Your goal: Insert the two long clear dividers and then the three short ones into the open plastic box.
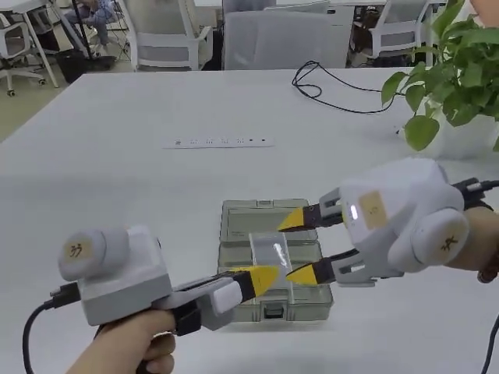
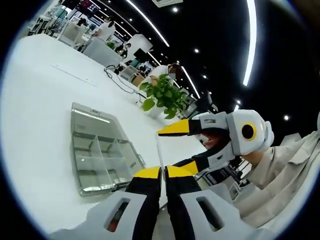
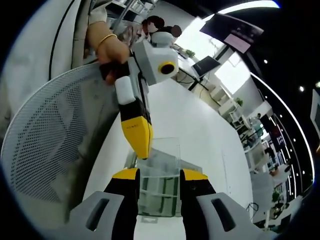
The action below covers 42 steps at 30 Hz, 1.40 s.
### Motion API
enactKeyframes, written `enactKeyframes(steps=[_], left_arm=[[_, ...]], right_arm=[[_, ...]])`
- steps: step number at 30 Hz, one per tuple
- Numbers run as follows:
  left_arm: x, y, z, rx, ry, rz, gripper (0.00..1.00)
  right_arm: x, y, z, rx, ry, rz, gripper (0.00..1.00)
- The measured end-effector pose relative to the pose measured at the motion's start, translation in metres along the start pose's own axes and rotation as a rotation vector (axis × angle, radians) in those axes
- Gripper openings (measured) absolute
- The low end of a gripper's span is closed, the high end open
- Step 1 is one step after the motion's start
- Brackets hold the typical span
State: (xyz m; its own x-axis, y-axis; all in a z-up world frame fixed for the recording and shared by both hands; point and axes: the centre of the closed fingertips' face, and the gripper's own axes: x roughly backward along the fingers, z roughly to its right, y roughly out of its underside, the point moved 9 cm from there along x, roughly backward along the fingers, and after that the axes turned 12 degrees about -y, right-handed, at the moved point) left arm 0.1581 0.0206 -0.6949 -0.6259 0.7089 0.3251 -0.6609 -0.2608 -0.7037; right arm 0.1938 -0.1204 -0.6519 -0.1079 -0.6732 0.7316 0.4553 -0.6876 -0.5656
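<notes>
The open plastic box (image 1: 234, 222) lies on the white table, lid flat behind it, with clear walls standing inside it (image 2: 100, 155). My left gripper (image 1: 265, 276) comes in from the lower left, shut on a clear divider (image 1: 270, 251) that it holds upright above the box. In the left gripper view the divider (image 2: 157, 150) rises edge-on from the closed tips (image 2: 163, 172). My right gripper (image 1: 296, 248) reaches in from the right, open, one jaw on each side of the divider without touching it. In the right gripper view the divider (image 3: 167, 152) stands ahead of my right gripper (image 3: 160, 175).
A white power strip (image 1: 218, 142) lies mid-table, and a black cable (image 1: 327, 89) loops behind it. A leafy plant (image 1: 456, 70) stands at the right edge. Chairs line the far side. A mesh chair back (image 3: 45, 145) is close behind the left hand.
</notes>
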Motion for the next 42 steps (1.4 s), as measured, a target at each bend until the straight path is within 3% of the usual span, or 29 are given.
enactKeyframes(steps=[8, 11, 12, 22, 23, 24, 28, 32, 35, 38, 40, 42], left_arm=[[0.002, 0.0, -0.001, 0.023, -0.009, -0.019, 0.0], [0.001, 0.001, -0.002, 0.118, -0.011, -0.061, 0.0], [0.0, 0.0, -0.004, 0.094, -0.011, -0.053, 0.0], [0.0, -0.001, 0.0, 0.073, -0.026, -0.077, 0.0], [0.0, -0.001, -0.001, 0.053, -0.038, -0.083, 0.0], [0.001, -0.001, -0.003, -0.006, -0.052, -0.106, 0.0], [0.002, -0.001, -0.006, -0.103, -0.079, -0.111, 0.0], [0.004, 0.002, -0.011, -0.246, -0.101, -0.129, 0.0], [0.004, 0.003, -0.011, -0.319, -0.102, -0.132, 0.0], [0.005, 0.003, -0.012, -0.43, -0.105, -0.142, 0.0], [0.006, 0.003, -0.012, -0.497, -0.108, -0.138, 0.0], [0.007, 0.003, -0.011, -0.525, -0.098, -0.148, 0.0]], right_arm=[[-0.001, -0.002, -0.001, -0.018, 0.001, -0.013, 0.32], [-0.002, -0.003, -0.003, -0.031, 0.002, -0.02, 0.32], [-0.002, -0.003, -0.003, -0.037, 0.003, -0.023, 0.32], [-0.001, -0.001, -0.003, -0.079, 0.017, -0.033, 0.35], [-0.001, -0.001, -0.003, -0.093, 0.015, -0.027, 0.36], [0.0, -0.001, -0.002, -0.106, 0.018, -0.018, 0.36], [0.003, 0.0, 0.001, -0.147, 0.015, 0.011, 0.36], [0.005, -0.002, 0.002, -0.208, -0.009, 0.064, 0.36], [0.005, -0.004, 0.001, -0.245, -0.049, 0.101, 0.36], [0.006, -0.006, 0.0, -0.278, -0.091, 0.14, 0.35], [0.006, -0.007, 0.0, -0.269, -0.109, 0.131, 0.35], [0.005, -0.007, -0.002, -0.274, -0.139, 0.136, 0.35]])
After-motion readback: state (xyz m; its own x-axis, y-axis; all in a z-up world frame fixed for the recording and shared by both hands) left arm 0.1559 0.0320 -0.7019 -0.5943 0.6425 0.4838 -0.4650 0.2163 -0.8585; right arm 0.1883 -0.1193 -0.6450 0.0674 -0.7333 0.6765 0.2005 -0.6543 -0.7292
